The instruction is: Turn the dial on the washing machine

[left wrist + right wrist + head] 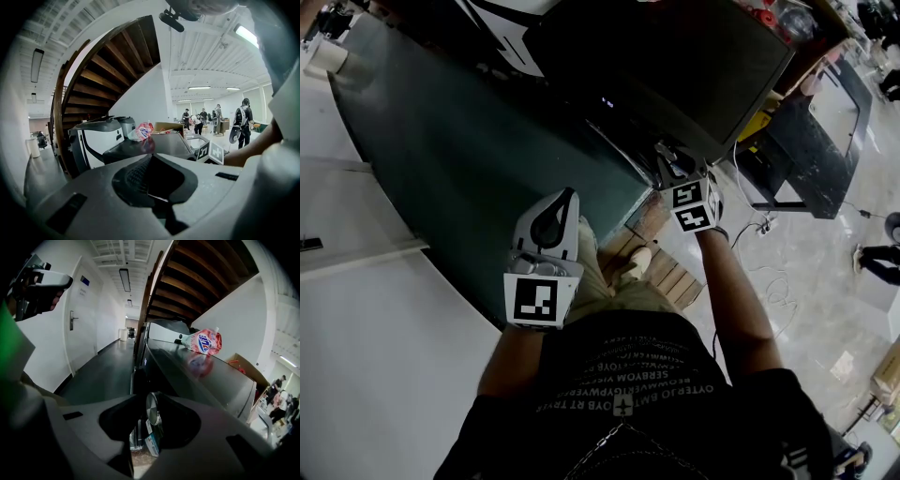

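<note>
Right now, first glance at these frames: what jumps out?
The silver dial on the front of the dark washing machine sits between the open jaws of the right gripper, not visibly pinched. A pink-and-white detergent pouch lies on the machine's top, toward its far end. The left gripper hangs shut and empty in front of the person, to the left of the machine.

Washing machine top and the floor, as my feeds show them

On the flat dark top of the washing machine (206,380) I see one red-and-white pouch (204,341) lying on its side near the far end, its reflection in the gloss. Below, the dark green floor (441,141) runs along the machine; wooden slats (673,274) lie at its front with a shoe (635,262) on them, and a cable (775,281) trails over the paler floor just beside.
</note>
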{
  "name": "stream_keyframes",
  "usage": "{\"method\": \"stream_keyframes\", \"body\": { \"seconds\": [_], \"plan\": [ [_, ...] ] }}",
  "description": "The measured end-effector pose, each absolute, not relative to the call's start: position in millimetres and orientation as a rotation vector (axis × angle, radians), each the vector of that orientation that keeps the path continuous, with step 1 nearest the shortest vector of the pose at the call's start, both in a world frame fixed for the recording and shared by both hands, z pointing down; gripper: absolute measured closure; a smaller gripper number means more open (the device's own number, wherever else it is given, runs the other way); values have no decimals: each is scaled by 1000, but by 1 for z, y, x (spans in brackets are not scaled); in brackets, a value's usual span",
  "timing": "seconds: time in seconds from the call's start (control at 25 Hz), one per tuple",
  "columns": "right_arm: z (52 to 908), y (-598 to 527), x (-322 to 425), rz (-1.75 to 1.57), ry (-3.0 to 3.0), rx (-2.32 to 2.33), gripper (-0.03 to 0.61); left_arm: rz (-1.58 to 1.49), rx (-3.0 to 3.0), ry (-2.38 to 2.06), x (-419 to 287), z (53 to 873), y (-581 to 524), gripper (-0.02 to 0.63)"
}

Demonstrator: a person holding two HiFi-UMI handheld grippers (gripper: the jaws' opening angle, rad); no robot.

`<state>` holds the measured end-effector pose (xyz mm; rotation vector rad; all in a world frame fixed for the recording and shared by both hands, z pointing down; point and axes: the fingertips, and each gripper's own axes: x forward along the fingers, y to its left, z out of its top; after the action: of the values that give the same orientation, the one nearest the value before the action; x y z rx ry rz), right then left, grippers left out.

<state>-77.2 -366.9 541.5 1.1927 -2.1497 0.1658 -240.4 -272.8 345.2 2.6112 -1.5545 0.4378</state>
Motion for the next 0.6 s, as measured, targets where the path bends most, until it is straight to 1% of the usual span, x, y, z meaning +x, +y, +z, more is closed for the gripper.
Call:
{"method": "stream_keyframes", "body": {
  "seconds": [0.36, 0.6],
  "plan": [
    [550, -359, -66, 215, -2122, 1210, 466, 457, 2618, -1536, -238, 346, -274, 607],
    [532, -366, -79, 144, -2159, 1189, 465, 461, 2640, -1519, -233, 344, -277, 607]
  ]
}}
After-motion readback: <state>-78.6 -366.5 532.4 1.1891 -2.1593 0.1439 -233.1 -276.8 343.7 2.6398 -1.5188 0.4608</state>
